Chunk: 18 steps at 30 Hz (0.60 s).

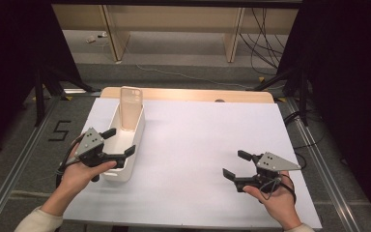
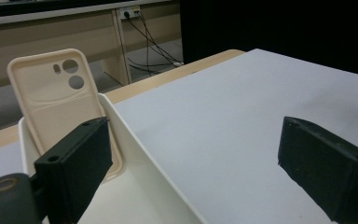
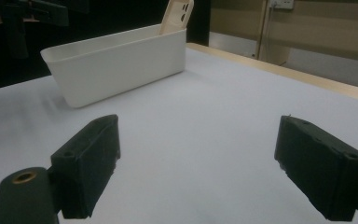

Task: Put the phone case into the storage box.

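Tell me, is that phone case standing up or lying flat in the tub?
Standing, tilted: the phone case leans against the white tub's far end wall, top poking above the rim.

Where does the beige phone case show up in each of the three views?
High view: the phone case stands upright at the far end of the white bin, upper left of centre.
Left gripper view: the case is at left, leaning on the bin's end wall, behind the left jaw.
Right gripper view: its top pokes above the bin at top centre.
Shared landmark: the white bin.
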Available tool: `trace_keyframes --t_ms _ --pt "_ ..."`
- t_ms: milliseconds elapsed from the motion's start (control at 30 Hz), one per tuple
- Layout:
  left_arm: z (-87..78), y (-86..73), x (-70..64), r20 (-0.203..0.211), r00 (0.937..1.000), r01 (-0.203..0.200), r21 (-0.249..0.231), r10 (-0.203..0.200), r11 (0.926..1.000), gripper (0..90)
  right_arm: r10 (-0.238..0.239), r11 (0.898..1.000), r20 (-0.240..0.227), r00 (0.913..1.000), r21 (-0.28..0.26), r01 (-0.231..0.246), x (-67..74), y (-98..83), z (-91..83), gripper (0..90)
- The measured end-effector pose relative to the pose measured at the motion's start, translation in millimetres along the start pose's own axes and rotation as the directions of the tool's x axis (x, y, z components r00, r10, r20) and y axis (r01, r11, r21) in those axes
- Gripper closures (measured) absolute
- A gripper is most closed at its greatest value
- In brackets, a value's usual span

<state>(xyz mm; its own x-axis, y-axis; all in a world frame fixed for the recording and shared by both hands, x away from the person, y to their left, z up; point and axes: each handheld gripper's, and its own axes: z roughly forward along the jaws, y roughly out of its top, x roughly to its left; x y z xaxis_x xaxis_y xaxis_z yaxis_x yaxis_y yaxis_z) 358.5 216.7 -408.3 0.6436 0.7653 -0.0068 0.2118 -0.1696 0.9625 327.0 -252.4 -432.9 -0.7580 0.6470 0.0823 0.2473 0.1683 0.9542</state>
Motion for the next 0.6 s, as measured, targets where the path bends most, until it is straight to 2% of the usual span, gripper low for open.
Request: trace_keyframes --t_ms 233,467,600 --pt "-4.1 -2.9 -9.5 0.037 0.9992 -0.014 -0.016 0.015 0.9998 9.5 -0.001 1.0 -0.001 1.0 0.001 0.001 0.1 0.1 -0.3 15.4" --pt "-8.0 -7.2 -14.1 0.05 0.9986 -0.018 -0.018 0.019 0.9997 9.9 -0.003 1.0 -0.001 1.0 0.004 0.003 -0.5 0.0 -0.6 15.4" --pt "-9.2 -11.4 -17.0 0.068 0.9974 -0.021 -0.018 0.022 0.9996 10.1 -0.013 0.999 0.016 0.9998 0.033 0.013 -0.8 1.0 -3.3 15.4"
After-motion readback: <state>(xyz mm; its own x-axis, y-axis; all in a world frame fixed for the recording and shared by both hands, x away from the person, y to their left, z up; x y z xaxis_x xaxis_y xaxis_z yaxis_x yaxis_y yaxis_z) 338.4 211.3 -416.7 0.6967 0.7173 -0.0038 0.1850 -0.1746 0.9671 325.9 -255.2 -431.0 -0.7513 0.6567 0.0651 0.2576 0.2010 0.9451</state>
